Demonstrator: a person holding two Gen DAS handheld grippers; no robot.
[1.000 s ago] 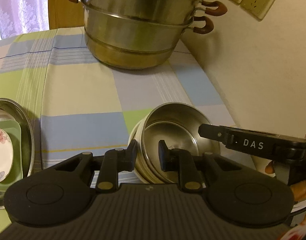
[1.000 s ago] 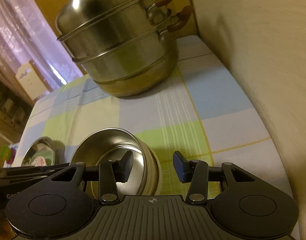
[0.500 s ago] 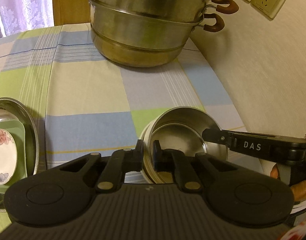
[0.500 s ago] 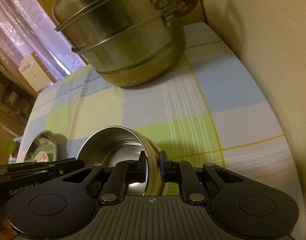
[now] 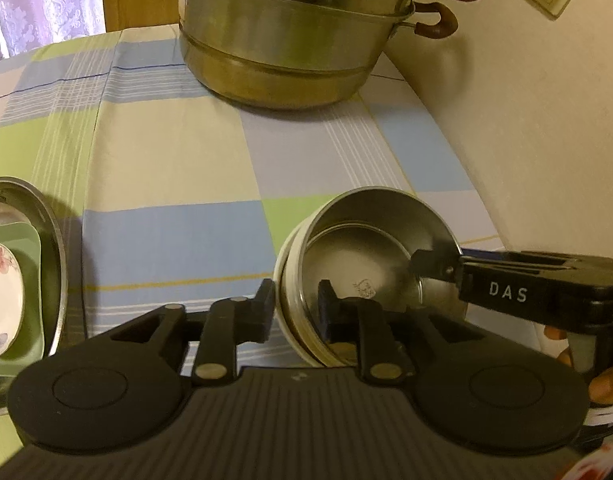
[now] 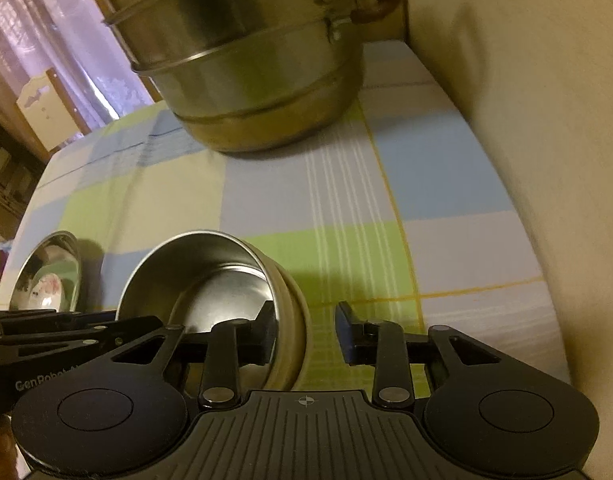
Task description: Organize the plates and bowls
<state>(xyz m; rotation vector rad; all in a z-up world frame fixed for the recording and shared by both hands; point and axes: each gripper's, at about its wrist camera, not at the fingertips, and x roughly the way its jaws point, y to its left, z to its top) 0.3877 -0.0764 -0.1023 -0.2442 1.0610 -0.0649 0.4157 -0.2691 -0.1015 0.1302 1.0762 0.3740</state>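
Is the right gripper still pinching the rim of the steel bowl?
Apart. The right wrist view shows the right gripper with its jaws just reopened astride the steel bowl rim; the outer finger stands clear, tablecloth showing between.

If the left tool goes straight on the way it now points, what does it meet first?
Most likely the stacked bowls: the left tool, whose jaws have just been opening, already straddles their near rim. Past them lies only the checked tablecloth. Depth is hard to judge.
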